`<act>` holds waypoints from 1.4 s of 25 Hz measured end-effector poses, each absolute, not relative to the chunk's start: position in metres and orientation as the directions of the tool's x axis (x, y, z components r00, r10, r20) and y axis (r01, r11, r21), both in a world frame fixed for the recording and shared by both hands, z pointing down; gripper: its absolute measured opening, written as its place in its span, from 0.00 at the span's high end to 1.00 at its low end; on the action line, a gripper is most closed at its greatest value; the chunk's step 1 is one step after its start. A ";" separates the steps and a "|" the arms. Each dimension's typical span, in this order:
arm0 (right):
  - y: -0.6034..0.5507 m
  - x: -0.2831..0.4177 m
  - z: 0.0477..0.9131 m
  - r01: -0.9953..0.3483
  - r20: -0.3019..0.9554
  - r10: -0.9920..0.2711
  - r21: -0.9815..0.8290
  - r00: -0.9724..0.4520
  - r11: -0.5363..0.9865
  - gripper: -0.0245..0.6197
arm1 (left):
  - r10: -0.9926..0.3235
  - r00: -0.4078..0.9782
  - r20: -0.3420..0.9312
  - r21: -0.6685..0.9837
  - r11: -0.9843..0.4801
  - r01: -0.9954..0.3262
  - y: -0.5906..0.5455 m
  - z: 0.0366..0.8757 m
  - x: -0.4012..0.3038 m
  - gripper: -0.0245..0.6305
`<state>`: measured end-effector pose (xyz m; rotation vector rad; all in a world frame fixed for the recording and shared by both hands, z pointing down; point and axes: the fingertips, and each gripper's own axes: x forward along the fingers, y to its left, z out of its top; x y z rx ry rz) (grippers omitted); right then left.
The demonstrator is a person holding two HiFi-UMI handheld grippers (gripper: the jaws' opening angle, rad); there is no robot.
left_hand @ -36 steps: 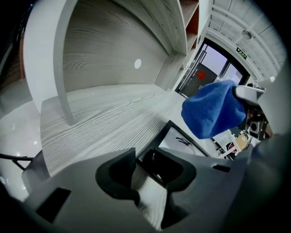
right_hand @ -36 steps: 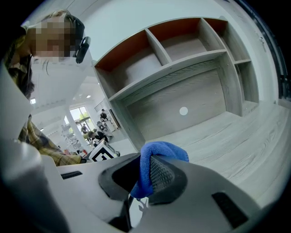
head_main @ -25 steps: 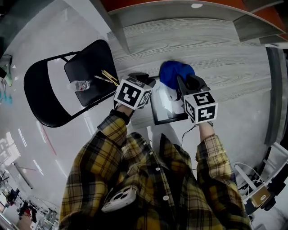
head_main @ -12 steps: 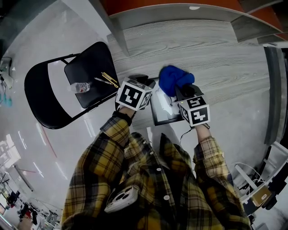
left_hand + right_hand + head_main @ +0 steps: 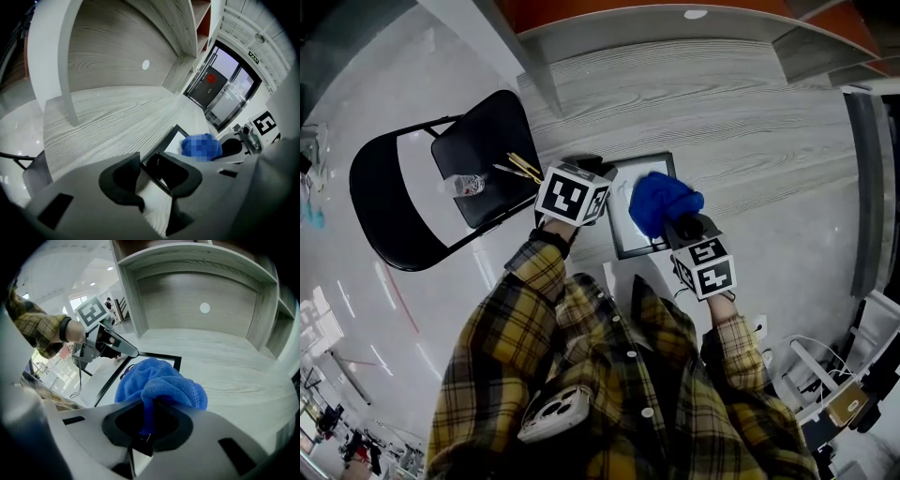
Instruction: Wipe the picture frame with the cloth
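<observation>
Two pairs of jaws closed: left gripper [image 5: 149, 169] on the left edge of the picture frame [image 5: 623, 208], right gripper [image 5: 146, 419] on the blue cloth [image 5: 661, 202]. Frame flat on the grey table [image 5: 750, 103], cloth bunched on its right side.

Left tool [image 5: 147, 162] — clamped on picture frame [image 5: 166, 140], cloth [image 5: 201, 146] (blue) atop

Bright, even indoor light; glare is noted on the picture frame [image 5: 622, 210]; edges are bent, corners blackened.

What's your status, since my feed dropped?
Left gripper shut on picture frame edge. Right gripper shut on blue cloth, cloth resting on frame glass. Nothing else on frame.
</observation>
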<state>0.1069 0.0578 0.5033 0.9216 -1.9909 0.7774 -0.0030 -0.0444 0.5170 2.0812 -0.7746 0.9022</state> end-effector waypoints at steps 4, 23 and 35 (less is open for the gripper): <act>0.087 0.111 0.502 -0.809 0.851 -0.291 -0.230 -0.437 0.541 0.89 | -0.228 0.571 0.788 0.378 -0.552 -0.743 -0.043 0.519 -0.003 0.77; 0.013 0.088 0.388 -0.784 0.654 -0.486 -0.285 -0.580 0.551 0.89 | -0.246 0.576 0.780 0.375 -0.553 -0.744 -0.043 0.512 0.001 0.77; -0.043 0.041 0.486 -0.793 0.775 -0.449 -0.108 -0.445 0.599 0.89 | -0.255 0.579 0.774 0.377 -0.550 -0.746 -0.045 0.511 0.000 0.77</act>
